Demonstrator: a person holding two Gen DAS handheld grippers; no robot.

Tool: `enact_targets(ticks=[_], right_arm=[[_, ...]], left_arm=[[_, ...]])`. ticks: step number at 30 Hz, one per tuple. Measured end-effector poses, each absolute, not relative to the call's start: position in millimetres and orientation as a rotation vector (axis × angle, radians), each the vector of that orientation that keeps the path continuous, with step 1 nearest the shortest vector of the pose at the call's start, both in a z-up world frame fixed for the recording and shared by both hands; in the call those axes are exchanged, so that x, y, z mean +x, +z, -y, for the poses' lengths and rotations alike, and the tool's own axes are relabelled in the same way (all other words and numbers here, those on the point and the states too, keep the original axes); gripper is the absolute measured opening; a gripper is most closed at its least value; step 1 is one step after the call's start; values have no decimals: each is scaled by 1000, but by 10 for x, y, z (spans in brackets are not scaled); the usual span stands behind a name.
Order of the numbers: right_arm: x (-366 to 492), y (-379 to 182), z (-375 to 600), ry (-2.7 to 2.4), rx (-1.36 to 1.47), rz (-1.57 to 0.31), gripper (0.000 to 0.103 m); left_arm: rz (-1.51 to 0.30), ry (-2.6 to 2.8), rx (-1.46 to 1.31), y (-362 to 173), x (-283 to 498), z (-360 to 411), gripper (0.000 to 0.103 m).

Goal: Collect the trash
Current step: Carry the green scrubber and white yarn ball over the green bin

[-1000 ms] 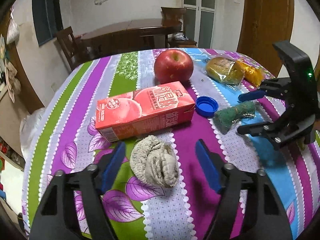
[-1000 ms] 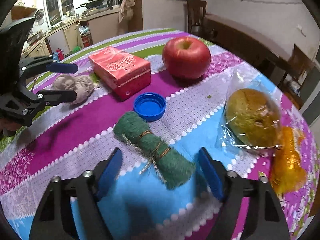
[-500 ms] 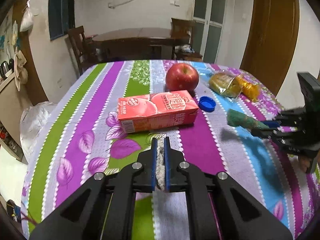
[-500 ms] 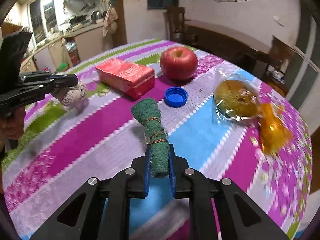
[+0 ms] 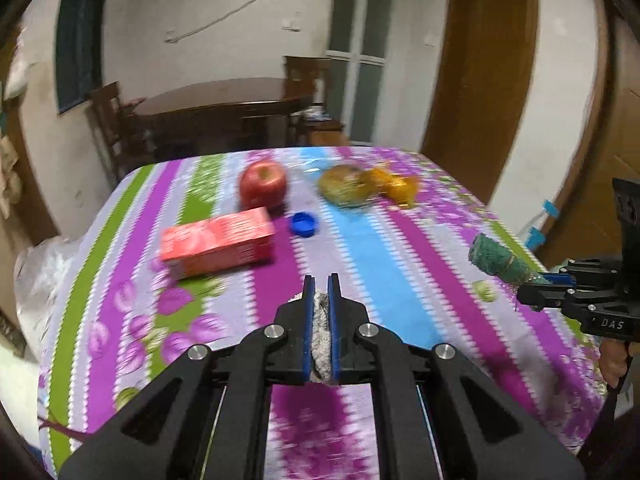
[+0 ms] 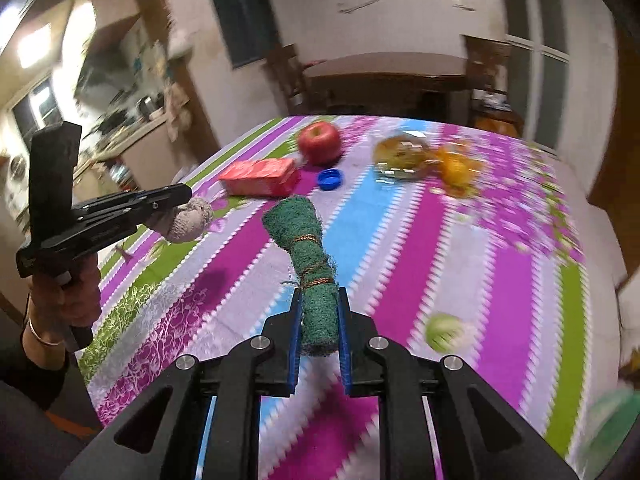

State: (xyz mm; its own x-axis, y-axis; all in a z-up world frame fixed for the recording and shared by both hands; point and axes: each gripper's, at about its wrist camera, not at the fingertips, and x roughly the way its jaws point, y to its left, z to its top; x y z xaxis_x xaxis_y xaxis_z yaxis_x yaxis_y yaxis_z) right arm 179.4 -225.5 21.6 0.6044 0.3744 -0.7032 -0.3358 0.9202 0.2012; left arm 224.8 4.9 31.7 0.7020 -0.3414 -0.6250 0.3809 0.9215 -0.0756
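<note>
My left gripper is shut on a grey crumpled rag and holds it above the striped tablecloth. The rag also shows in the right wrist view, hanging from the left gripper. My right gripper is shut on a green rolled scrub pad tied with string, lifted off the table. The pad also shows in the left wrist view, held by the right gripper at the right edge.
On the table lie a red juice carton, a blue bottle cap, a red apple, a bagged bun and an orange wrapper. A dark wooden table and chairs stand behind.
Both grippers closed on their items a second ago and have since lifted and pulled back from the table, the rag in the left, the green pad in the right.
</note>
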Motion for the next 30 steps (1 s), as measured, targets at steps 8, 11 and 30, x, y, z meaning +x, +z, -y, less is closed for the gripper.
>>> enact_targets(ticks=[8, 11, 30], right_arm=[[1148, 553, 3230, 161, 154, -770, 16], [934, 648, 3638, 54, 189, -749, 16], [-359, 574, 5611, -513, 291, -814, 16]], left_arm=[[-624, -611, 163, 544, 2070, 1063, 5], [-611, -692, 199, 598, 2002, 1538, 5], [-689, -1189, 423, 352, 1410, 4184, 5]])
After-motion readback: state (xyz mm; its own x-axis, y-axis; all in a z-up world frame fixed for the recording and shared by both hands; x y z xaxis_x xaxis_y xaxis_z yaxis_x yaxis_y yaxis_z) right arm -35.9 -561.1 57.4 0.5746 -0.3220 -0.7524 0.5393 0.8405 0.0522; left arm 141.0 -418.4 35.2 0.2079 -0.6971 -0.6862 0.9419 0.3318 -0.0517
